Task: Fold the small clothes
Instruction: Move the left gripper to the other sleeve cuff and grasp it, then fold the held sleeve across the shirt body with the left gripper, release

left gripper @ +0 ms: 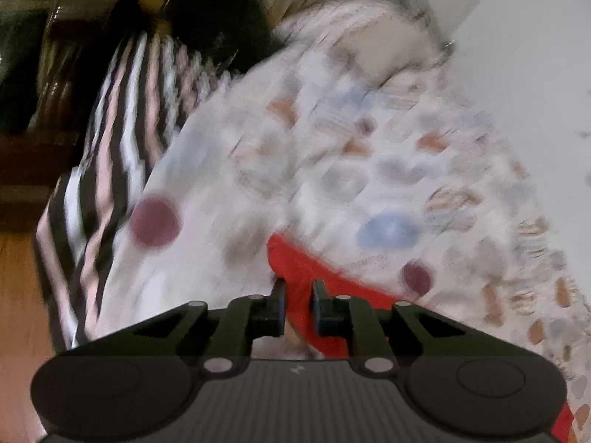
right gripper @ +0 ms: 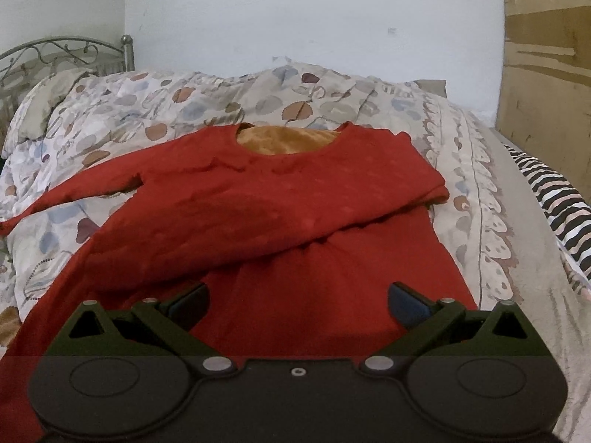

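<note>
A red long-sleeved top (right gripper: 280, 199) lies flat on the bed, neck opening away from me, with orange fabric (right gripper: 288, 140) showing inside the neck. One sleeve is folded across the chest toward the lower left; the other sleeve (right gripper: 44, 210) stretches out to the left. My right gripper (right gripper: 297, 302) hovers open over the top's lower part, nothing between its fingers. In the blurred left wrist view my left gripper (left gripper: 299, 295) has its jaws nearly together with a piece of the red top (left gripper: 306, 269) pinched between them.
The floral duvet (right gripper: 155, 110) covers the bed, with a pillow (right gripper: 40, 107) and metal headboard (right gripper: 55, 51) at the far left. A black-and-white striped blanket (right gripper: 561, 199) lies on the right edge. A brown board (right gripper: 546, 74) and white wall stand behind. Wooden floor (left gripper: 14, 295) lies beside the bed.
</note>
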Action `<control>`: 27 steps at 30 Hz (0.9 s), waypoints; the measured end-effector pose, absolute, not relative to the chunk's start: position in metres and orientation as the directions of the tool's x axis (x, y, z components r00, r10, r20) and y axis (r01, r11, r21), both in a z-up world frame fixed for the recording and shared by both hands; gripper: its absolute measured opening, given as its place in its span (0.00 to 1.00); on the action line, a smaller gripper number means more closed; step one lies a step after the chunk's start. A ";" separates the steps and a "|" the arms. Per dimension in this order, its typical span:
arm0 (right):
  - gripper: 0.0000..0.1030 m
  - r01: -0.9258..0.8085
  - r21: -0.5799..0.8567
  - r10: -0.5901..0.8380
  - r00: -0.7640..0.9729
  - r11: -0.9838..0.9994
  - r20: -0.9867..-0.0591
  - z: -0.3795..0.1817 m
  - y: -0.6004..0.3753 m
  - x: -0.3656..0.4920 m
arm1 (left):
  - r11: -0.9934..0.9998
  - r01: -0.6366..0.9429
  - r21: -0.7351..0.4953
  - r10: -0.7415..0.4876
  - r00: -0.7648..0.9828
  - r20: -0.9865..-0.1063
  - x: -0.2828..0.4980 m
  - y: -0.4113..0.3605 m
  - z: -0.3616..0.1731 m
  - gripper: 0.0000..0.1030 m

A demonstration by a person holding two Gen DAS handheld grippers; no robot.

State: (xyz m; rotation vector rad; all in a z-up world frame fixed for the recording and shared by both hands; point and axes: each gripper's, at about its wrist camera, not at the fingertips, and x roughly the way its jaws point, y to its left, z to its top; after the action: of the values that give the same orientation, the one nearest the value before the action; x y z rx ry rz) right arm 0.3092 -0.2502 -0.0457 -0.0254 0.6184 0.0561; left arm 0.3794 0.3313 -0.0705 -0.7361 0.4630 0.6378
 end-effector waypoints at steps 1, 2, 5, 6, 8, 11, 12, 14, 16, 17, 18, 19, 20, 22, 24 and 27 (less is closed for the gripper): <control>0.99 -0.062 -0.008 0.046 0.816 0.998 -0.576 -0.046 -0.250 0.309 | 0.609 -0.655 -0.447 0.388 0.737 -0.553 0.380 0.327 -0.063 0.13; 0.99 -0.063 -0.010 0.046 0.818 0.998 -0.573 -0.046 -0.250 0.309 | 0.651 -0.629 -0.425 0.404 0.761 -0.508 0.381 0.320 -0.053 0.12; 0.99 -0.063 -0.011 0.046 0.825 0.998 -0.563 -0.045 -0.250 0.309 | 0.753 -0.529 -0.390 0.379 0.834 -0.400 0.386 0.302 -0.024 0.12; 0.99 -0.057 -0.009 0.043 0.830 0.998 -0.556 -0.044 -0.251 0.309 | 0.785 -0.489 -0.380 0.360 0.859 -0.363 0.387 0.294 -0.014 0.11; 0.99 -0.045 0.000 0.038 0.838 0.999 -0.544 -0.042 -0.253 0.309 | 0.849 -0.409 -0.334 0.325 0.903 -0.280 0.390 0.271 0.009 0.11; 0.99 -0.017 0.009 0.019 0.856 1.000 -0.517 -0.038 -0.257 0.307 | 0.930 -0.252 -0.268 0.224 0.966 -0.129 0.388 0.225 0.044 0.11; 0.99 -0.007 0.012 0.012 0.862 1.000 -0.507 -0.036 -0.259 0.306 | 0.953 -0.193 -0.234 0.179 0.981 -0.079 0.386 0.206 0.055 0.11; 0.99 0.016 0.019 -0.005 0.872 1.000 -0.490 -0.034 -0.263 0.304 | 0.980 -0.085 -0.182 0.084 0.996 -0.011 0.385 0.172 0.073 0.11; 0.99 0.043 0.021 -0.028 0.881 0.999 -0.472 -0.031 -0.269 0.302 | 0.988 0.046 -0.147 -0.041 0.998 0.037 0.383 0.138 0.087 0.11; 0.99 0.056 0.020 -0.040 0.886 0.998 -0.463 -0.029 -0.272 0.301 | 0.987 0.102 -0.127 -0.096 0.994 0.050 0.381 0.121 0.092 0.11; 0.99 0.071 0.018 -0.055 0.889 0.997 -0.454 -0.028 -0.276 0.299 | 0.981 0.163 -0.102 -0.157 0.986 0.060 0.380 0.101 0.095 0.11; 0.99 0.088 0.018 -0.071 0.892 0.996 -0.447 -0.027 -0.280 0.297 | 0.974 0.213 -0.084 -0.208 0.976 0.064 0.380 0.085 0.097 0.11; 0.99 0.104 0.019 -0.085 0.894 0.994 -0.440 -0.026 -0.285 0.295 | 0.962 0.265 -0.067 -0.261 0.963 0.061 0.379 0.068 0.096 0.11; 0.99 0.140 0.021 -0.117 0.893 0.990 -0.434 -0.025 -0.295 0.291 | 0.932 0.360 -0.039 -0.359 0.933 0.035 0.379 0.036 0.090 0.11; 0.99 0.176 0.018 -0.151 0.888 0.984 -0.435 -0.025 -0.307 0.287 | 0.899 0.437 -0.030 -0.438 0.899 -0.007 0.378 0.008 0.078 0.11; 0.99 0.224 0.014 -0.196 0.877 0.974 -0.439 -0.028 -0.323 0.280 | 0.845 0.534 -0.022 -0.533 0.841 -0.094 0.376 -0.030 0.050 0.11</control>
State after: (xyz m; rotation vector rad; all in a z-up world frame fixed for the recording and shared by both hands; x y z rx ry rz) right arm 0.2802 -0.3229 -0.0279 0.0652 0.4514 -0.2193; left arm 0.3764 -0.0301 0.0502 0.0053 0.0981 -0.5639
